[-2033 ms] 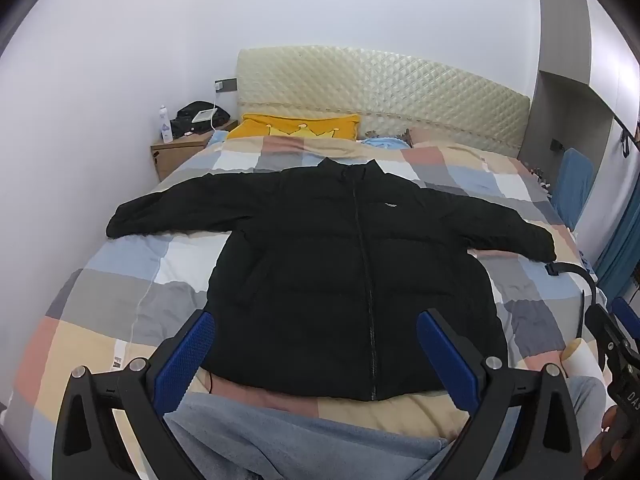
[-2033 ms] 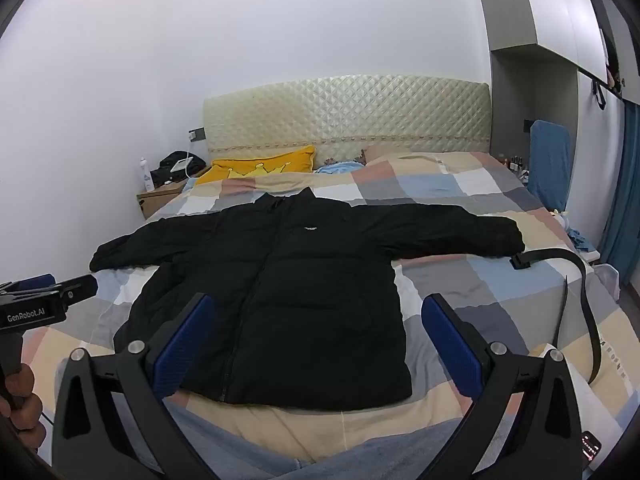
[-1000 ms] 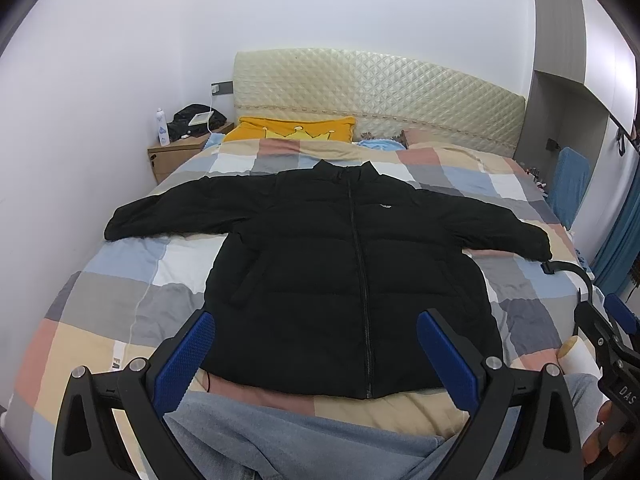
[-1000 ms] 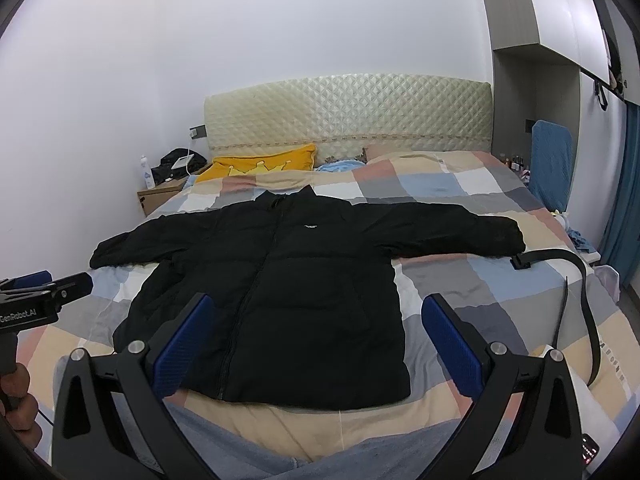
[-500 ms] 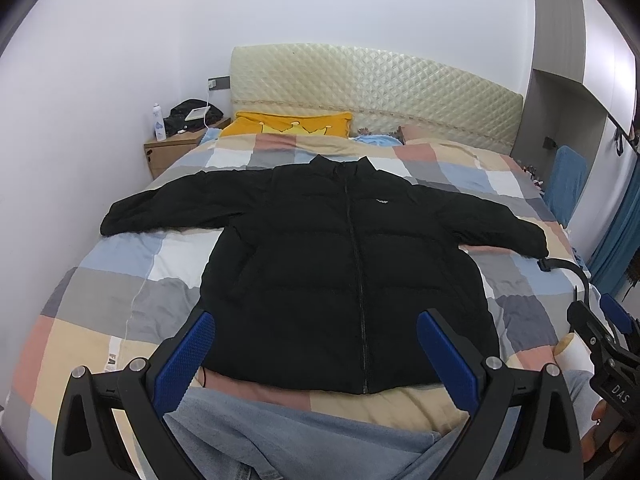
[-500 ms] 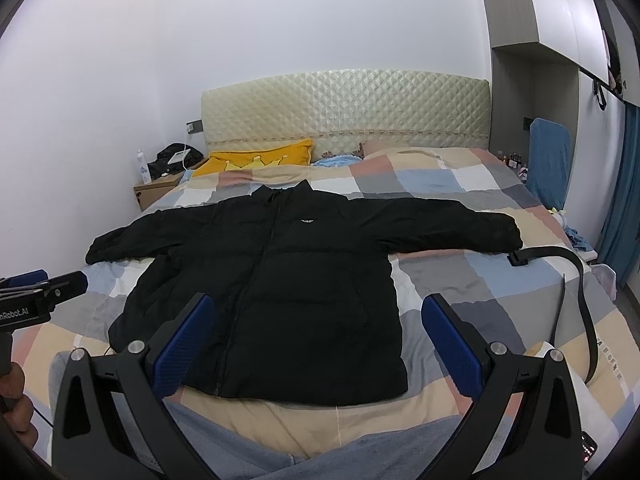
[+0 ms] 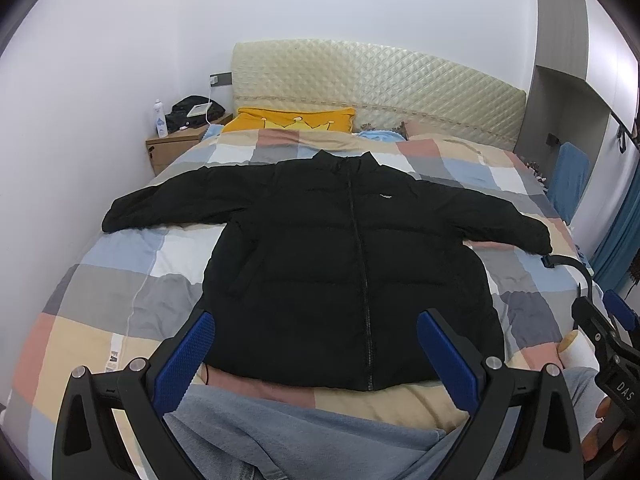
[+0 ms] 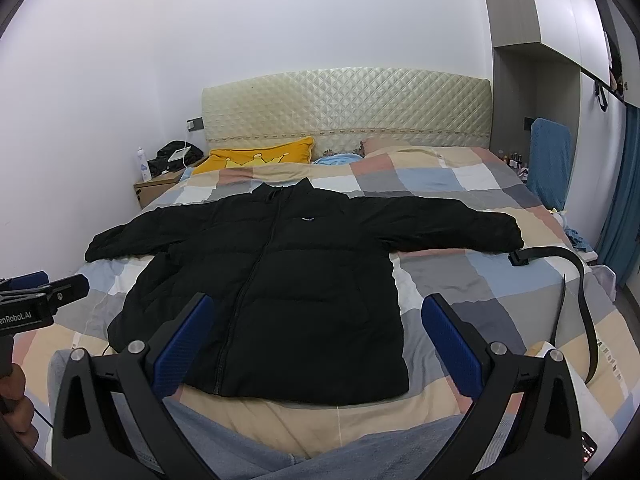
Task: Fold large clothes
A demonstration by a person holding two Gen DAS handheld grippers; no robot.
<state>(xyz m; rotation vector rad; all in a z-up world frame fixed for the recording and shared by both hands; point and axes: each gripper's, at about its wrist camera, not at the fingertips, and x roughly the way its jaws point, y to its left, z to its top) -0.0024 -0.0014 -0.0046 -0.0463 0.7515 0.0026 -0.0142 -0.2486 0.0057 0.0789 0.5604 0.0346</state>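
The fold is not yet begun. The left gripper point(image 7: 316, 344) and the right gripper point(image 8: 318, 336) both hang above the near edge of the bed point(image 7: 120, 256) with their blue pads spread wide and nothing between them, neither touching cloth. The likely first move is to take a sleeve at its cuff and carry it across the chest, so each gripper has to travel out and down to a sleeve end before closing.

The black puffer jacket point(image 7: 344, 264) lies front up in the middle of the checked bedspread, zipped, collar toward the far headboard point(image 8: 344, 108) and hem toward the near edge. Both sleeves stretch straight out to left and right. It looks thick and springy, so folds may need pressing down. A black belt point(image 8: 576, 280) lies just beside the right cuff; whether they touch is hard to tell.
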